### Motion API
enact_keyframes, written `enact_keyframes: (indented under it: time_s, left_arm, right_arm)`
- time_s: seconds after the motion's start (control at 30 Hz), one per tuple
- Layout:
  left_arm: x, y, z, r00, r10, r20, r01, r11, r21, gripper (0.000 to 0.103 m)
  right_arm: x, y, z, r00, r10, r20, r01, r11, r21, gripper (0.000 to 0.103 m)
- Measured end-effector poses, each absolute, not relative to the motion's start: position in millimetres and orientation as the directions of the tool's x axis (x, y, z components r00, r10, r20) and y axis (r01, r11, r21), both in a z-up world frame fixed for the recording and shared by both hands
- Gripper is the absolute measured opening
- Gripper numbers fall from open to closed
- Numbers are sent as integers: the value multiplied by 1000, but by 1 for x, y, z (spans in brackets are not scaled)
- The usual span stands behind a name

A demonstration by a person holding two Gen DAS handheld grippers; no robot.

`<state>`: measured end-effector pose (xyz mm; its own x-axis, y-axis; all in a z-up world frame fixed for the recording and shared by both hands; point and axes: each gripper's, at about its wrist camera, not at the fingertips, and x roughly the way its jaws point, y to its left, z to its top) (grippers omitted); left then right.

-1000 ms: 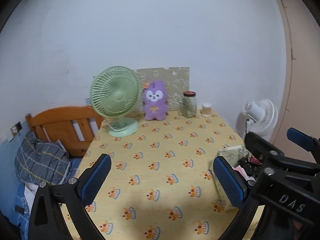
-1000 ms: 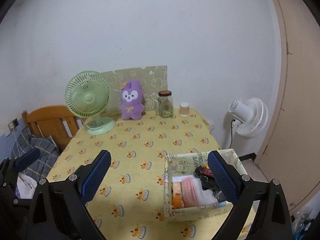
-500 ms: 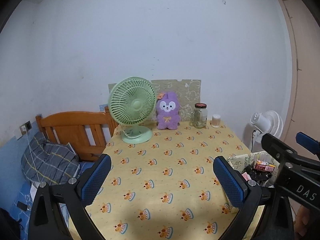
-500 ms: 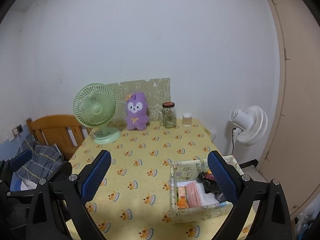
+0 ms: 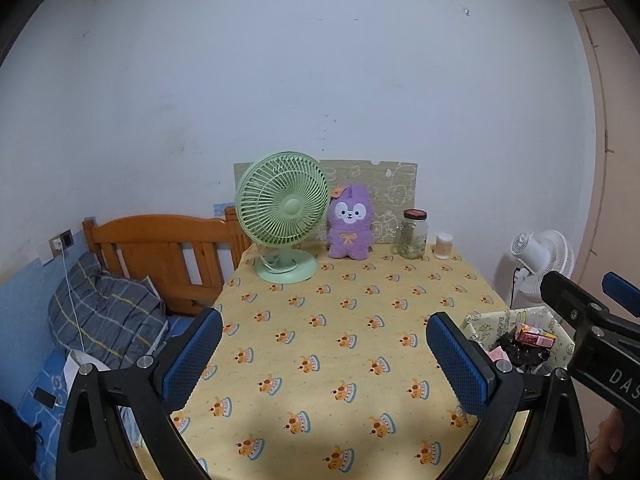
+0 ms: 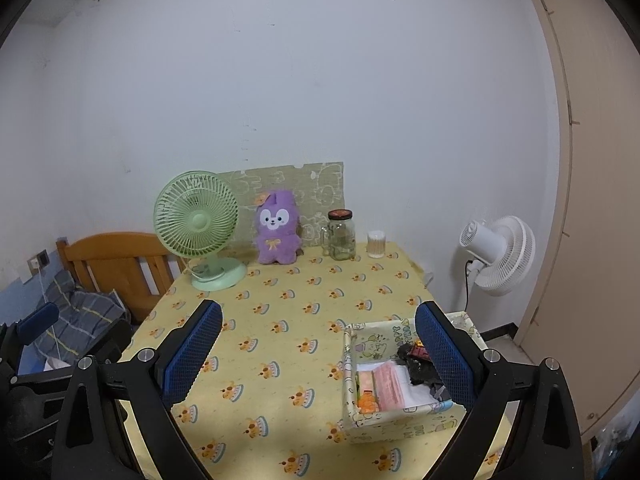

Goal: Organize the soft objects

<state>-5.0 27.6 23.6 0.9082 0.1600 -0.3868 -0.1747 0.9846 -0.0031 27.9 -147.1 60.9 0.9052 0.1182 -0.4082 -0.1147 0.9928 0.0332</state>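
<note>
A: How do the two grippers stand?

B: The left gripper [image 5: 324, 356] has its blue-padded fingers [image 5: 192, 354] spread wide with nothing between them. The right gripper [image 6: 318, 354] is spread just as wide and also holds nothing; its right finger [image 6: 440, 354] overlaps the box in view.

A: What lies beyond the fingers, counted?

B: One cream fabric storage box printed with cartoons [image 6: 362, 420], low beside the right gripper's right finger. It holds folded white and pink cloth [image 6: 390, 386], something dark and crumpled [image 6: 416, 368], and a small red packet [image 5: 534, 337]. One yellow tablecloth with a crown print [image 5: 360, 320] spreads between and ahead of both pairs of fingers.

A: And farther out?

B: One purple plush rabbit with a white face and yellow bow [image 6: 277, 230], well ahead at the table's back edge. It sits upright, long axis vertical, ears up, facing the grippers. Left of it stands one green desk fan [image 6: 198, 228]; right of it one glass jar with a dark lid [image 6: 341, 235] and one small white container [image 6: 376, 244]. One white floor fan [image 6: 498, 254] stands off the table, far right.
</note>
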Motion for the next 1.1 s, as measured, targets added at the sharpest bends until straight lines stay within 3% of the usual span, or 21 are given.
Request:
enact_keyframes:
  time_s: [1.1]
  left_arm:
    - [4,32,17,900,137,-414,-159,987,-19,103]
  right_arm:
    - [39,-146,50,899,100,-427,-106,994,10,99]
